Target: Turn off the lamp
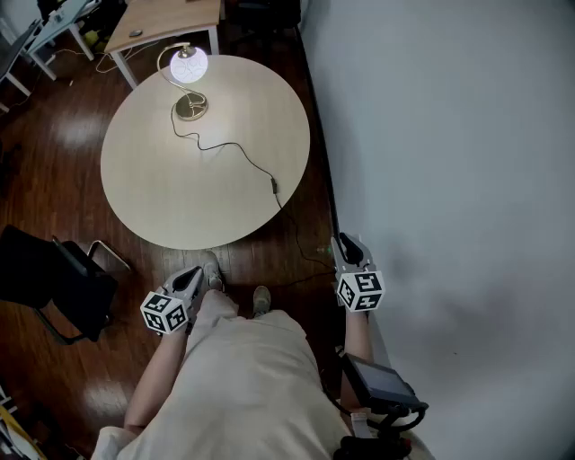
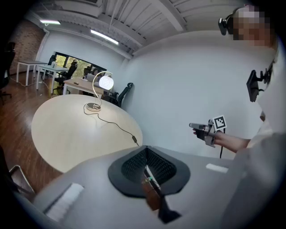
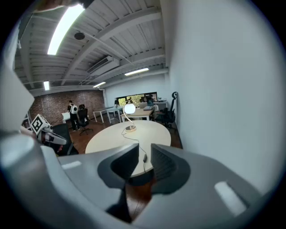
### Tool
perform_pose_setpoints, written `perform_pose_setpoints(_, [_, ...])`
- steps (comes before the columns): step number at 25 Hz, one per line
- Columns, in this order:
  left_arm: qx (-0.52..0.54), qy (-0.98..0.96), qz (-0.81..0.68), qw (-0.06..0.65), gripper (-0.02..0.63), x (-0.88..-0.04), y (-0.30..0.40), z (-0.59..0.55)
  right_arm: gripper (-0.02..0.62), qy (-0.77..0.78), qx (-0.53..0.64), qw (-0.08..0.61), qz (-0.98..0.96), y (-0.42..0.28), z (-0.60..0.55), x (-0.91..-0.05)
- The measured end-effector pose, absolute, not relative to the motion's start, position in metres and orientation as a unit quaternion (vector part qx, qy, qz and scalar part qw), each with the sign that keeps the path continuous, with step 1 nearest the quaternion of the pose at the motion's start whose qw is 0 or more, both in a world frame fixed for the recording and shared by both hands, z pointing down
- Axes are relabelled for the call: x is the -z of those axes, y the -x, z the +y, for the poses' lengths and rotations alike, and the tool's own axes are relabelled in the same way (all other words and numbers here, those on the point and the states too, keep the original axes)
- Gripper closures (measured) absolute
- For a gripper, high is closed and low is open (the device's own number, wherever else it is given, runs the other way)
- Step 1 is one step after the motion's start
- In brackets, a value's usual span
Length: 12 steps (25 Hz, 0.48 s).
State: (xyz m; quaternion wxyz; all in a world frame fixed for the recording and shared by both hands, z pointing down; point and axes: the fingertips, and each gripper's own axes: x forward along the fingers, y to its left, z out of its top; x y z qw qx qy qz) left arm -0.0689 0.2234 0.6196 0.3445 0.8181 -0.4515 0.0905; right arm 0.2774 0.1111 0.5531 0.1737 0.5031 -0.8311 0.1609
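Observation:
The lamp stands lit at the far side of the round table [image 1: 162, 180]; its globe [image 1: 189, 66] glows white above a round base [image 1: 190, 109]. A black cord runs from the base to an inline switch [image 1: 274, 187] near the table's right edge, then drops off the rim. Both grippers hang short of the table, over the floor. My left gripper [image 1: 192, 275] has its jaws together with nothing in them. My right gripper [image 1: 346, 244] shows a gap between its jaws, and nothing is held. The lamp [image 2: 106, 82] and switch [image 2: 134, 139] show in the left gripper view, the lamp [image 3: 129, 108] and switch [image 3: 145, 157] in the right gripper view.
A white wall [image 1: 449, 180] runs close along the right. A black chair [image 1: 54, 278] stands at the left on the dark wood floor. A wooden desk [image 1: 166, 18] sits beyond the table. A person [image 3: 73, 112] stands far back in the room.

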Motion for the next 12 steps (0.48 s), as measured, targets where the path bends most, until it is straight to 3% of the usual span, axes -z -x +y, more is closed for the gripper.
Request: perform_pose_setpoints(12, [-0.088,-0.851,-0.404,0.323,0.604,-0.606,0.163,0.126,0.523,-0.509,-0.145,0.2,-0.825,-0.144,0.042,-0.535])
